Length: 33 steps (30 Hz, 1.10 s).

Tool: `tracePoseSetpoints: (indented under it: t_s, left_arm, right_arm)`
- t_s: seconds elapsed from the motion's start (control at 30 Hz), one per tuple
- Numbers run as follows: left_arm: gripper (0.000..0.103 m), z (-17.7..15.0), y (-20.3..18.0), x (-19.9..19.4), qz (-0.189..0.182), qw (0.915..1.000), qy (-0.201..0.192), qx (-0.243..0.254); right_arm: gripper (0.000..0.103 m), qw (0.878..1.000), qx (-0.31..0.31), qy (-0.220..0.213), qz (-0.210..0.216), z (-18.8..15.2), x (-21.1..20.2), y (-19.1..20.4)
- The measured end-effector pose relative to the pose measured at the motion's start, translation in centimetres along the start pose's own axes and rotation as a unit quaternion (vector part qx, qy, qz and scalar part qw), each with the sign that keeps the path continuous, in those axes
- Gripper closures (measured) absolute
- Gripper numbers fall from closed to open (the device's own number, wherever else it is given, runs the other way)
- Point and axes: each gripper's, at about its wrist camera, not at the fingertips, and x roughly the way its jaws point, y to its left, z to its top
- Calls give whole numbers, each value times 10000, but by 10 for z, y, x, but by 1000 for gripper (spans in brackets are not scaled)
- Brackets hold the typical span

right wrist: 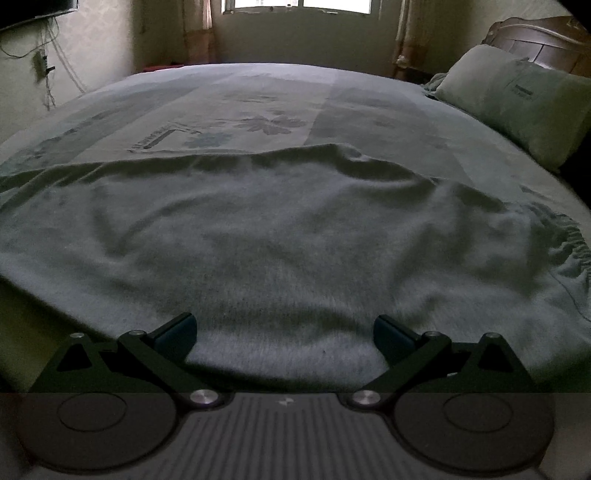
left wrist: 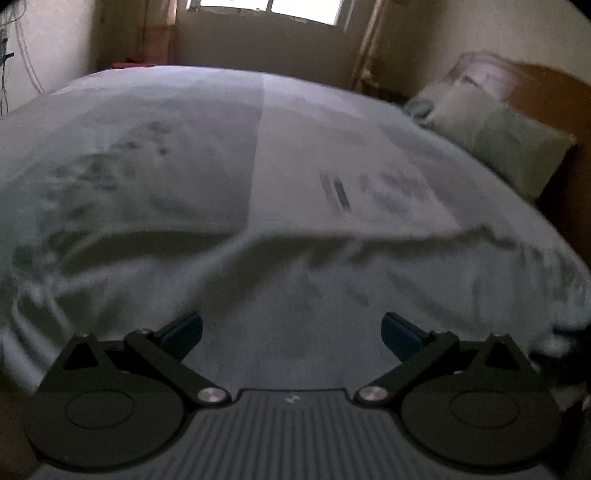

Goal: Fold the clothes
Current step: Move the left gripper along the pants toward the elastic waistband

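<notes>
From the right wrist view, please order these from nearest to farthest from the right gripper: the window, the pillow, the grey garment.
From the right gripper:
1. Grey garment, spread on the bed directly ahead, reaching between the open fingers.
2. Pillow, far right, by the headboard.
3. Window, top centre, on the far wall.

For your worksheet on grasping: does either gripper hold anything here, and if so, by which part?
Nothing is held. The left gripper and right gripper both stand open above the pale garment spread on the bed.

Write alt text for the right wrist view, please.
An open right gripper, holding nothing, hangs over a pale fuzzy garment spread flat on a bed. A pillow lies at the right, and a window is behind.
</notes>
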Motion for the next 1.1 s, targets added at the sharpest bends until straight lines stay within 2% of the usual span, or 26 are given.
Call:
tracePoseSetpoints:
  t_s: [0.1, 0.3, 0.37, 0.47, 0.5, 0.6, 0.67, 0.8, 0.93, 1.0, 1.1]
  left_arm:
    - [1, 21, 15, 25, -327, 9987, 52, -400]
    - [1, 38, 45, 75, -429, 9939, 131, -1004]
    - [1, 44, 49, 77, -412, 9936, -2, -1057]
    - [1, 55, 53, 73, -42, 9939, 22, -1101]
    - [1, 56, 53, 69, -42, 9934, 18, -1149]
    - [1, 53, 54, 51, -387, 9934, -17, -1084]
    - [1, 50, 56, 44, -406, 9940, -4, -1018]
    - [1, 39, 73, 34, -189, 9937, 56, -1100]
    - [1, 24, 98, 34, 234, 9907, 214, -1324]
    - [1, 18, 103, 26, 151, 9906, 69, -1359]
    - [1, 15, 91, 5, 272, 9933, -166, -1115]
  right_arm:
    - [0, 10000, 7, 9, 6, 0, 0, 0]
    - [0, 10000, 14, 9, -11, 1, 0, 0]
    - [0, 10000, 15, 4, -13, 0, 0, 0]
    - [0, 10000, 13, 5, -28, 0, 1, 0]
    - [0, 10000, 13, 7, -32, 0, 1, 0]
    - [0, 10000, 18, 11, -38, 0, 0, 0]
    - [0, 10000, 21, 12, -43, 0, 0, 0]
    - [0, 10000, 29, 8, -49, 0, 0, 1]
    - [0, 10000, 34, 3, -59, 0, 0, 1]
    - [0, 10000, 37, 1, -65, 0, 0, 2]
    - [0, 10000, 36, -2, -69, -1, 0, 1]
